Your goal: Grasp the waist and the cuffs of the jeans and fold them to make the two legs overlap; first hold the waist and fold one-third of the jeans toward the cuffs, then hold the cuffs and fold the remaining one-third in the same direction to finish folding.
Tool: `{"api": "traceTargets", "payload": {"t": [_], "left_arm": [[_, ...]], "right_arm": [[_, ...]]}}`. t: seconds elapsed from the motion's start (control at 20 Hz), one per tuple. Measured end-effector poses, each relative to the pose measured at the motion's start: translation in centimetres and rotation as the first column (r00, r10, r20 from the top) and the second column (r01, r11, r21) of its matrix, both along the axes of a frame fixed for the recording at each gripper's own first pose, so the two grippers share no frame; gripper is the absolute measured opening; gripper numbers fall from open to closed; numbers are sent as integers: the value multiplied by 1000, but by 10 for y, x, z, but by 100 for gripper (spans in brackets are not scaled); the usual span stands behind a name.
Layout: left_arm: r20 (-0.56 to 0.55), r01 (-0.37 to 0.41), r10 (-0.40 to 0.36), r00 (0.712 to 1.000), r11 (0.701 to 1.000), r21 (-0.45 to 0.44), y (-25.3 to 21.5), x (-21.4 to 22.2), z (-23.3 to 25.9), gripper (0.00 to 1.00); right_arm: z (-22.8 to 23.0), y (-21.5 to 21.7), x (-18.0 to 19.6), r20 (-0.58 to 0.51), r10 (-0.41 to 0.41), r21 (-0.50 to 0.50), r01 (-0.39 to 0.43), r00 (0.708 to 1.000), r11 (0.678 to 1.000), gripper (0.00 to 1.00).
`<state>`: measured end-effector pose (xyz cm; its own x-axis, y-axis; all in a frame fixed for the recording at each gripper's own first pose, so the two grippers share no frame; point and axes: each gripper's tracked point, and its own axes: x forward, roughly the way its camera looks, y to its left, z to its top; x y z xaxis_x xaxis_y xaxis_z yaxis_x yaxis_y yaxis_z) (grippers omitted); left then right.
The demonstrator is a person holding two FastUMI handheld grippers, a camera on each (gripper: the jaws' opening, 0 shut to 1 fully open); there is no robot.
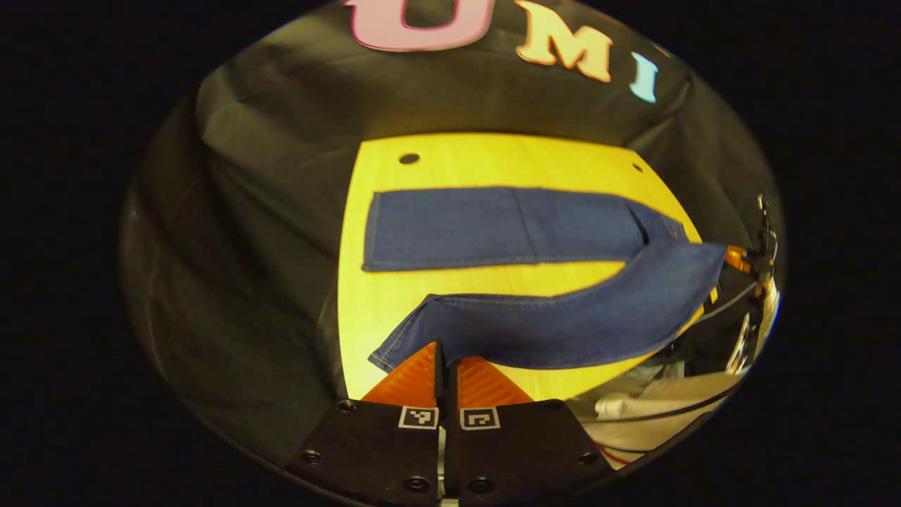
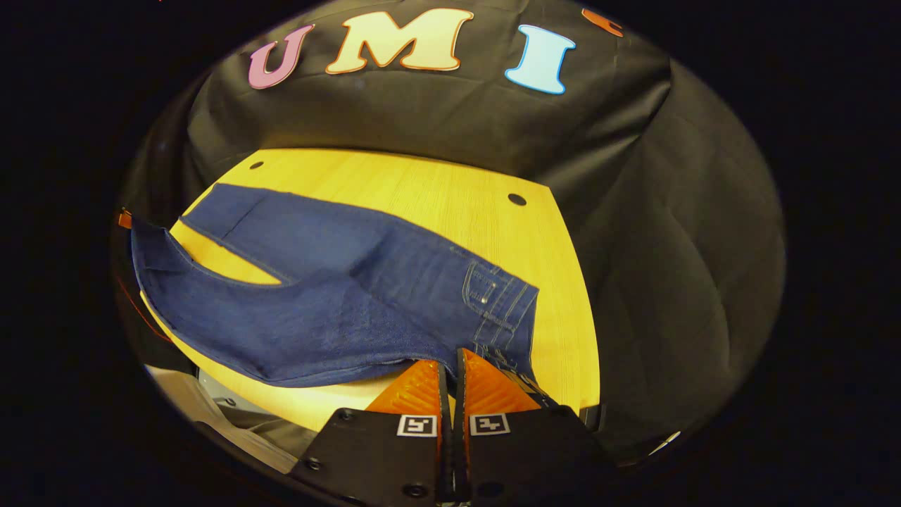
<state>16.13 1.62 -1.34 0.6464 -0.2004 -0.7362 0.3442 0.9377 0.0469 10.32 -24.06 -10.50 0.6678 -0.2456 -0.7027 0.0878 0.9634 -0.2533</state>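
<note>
I am pinching the near leg's cuff (image 1: 394,348) in my left gripper (image 1: 446,366) and the waist (image 2: 503,310) in my right gripper (image 2: 450,370); the jeans (image 1: 535,274) are stretching crosswise ahead on the table (image 1: 493,158), far leg beyond.

Dark blue denim is being shown on the jeans (image 2: 317,310), with paler stitching being seen along the hems and the pocket (image 2: 493,299). A warm yellow wood grain is being displayed by the table (image 1: 493,158), marked by small dark round holes. Plain black is being worn by the cloth (image 2: 669,232) behind.
</note>
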Motion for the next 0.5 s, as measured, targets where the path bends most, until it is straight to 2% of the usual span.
{"api": "traceTargets", "payload": {"t": [0.15,0.3,0.45,0.5], "left_arm": [[61,-90,95,994,994,-66,1,44,11,0],[65,-187,195,979,975,-119,-5,97,13,0],[45,-294,305,951,941,-169,-15,144,-2,0],[42,-315,329,943,928,-200,-22,161,-6,0]], "right_arm": [[-2,0,35,44,-25,49,23,999,999,0],[-11,-14,88,64,-69,126,60,996,990,3],[-41,-31,139,42,-103,212,92,994,973,0],[-53,-35,154,31,-104,225,94,994,970,3]]}}
